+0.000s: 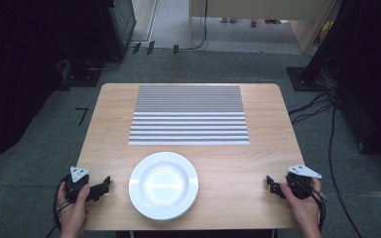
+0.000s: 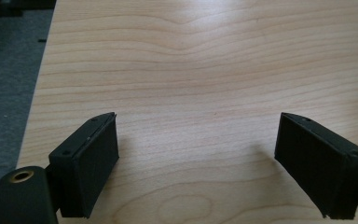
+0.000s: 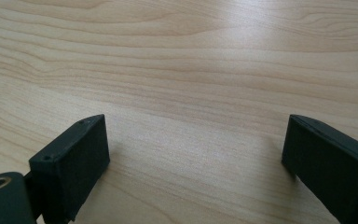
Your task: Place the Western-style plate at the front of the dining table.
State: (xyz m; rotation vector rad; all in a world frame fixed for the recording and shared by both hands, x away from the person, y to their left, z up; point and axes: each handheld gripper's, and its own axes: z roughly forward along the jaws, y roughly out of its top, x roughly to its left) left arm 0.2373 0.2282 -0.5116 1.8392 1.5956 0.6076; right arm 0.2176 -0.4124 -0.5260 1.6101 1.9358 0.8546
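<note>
Plate untouched; each hand-held gripper wide, empty.

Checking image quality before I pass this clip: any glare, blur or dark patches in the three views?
High view: overhead light glares off the white plate, and the room's edges fall into near black. Left gripper view: a pale sheen crosses the wooden table and the near tongs look soft. Right gripper view: similar sheen at the top, tongs slightly blurred, faint shadows beneath them.
</note>
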